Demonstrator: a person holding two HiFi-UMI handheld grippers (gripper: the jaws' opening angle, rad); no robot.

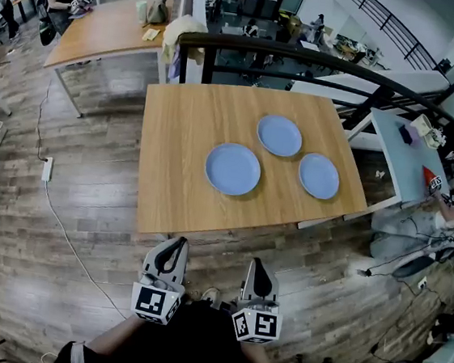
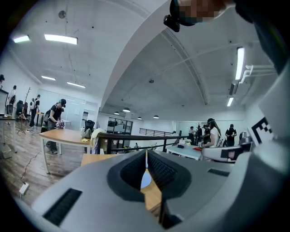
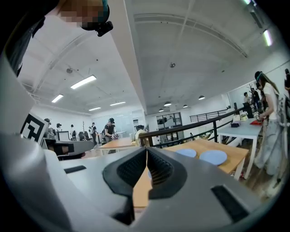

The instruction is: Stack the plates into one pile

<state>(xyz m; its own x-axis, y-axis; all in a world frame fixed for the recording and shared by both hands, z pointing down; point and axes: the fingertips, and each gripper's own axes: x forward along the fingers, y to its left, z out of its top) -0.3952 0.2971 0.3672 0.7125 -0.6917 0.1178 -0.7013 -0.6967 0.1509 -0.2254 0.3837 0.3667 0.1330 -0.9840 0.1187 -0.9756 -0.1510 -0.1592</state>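
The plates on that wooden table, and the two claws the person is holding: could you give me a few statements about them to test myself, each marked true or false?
1. Three blue plates lie on the wooden table. True.
2. The plates are already in one pile. False: each lies flat on the table by itself, none on top of another.
3. The left claw is shut with nothing in it. True.
4. The right claw is gripping a plate. False: it is shut on nothing and is held short of the table's near edge, with the plates farther off.
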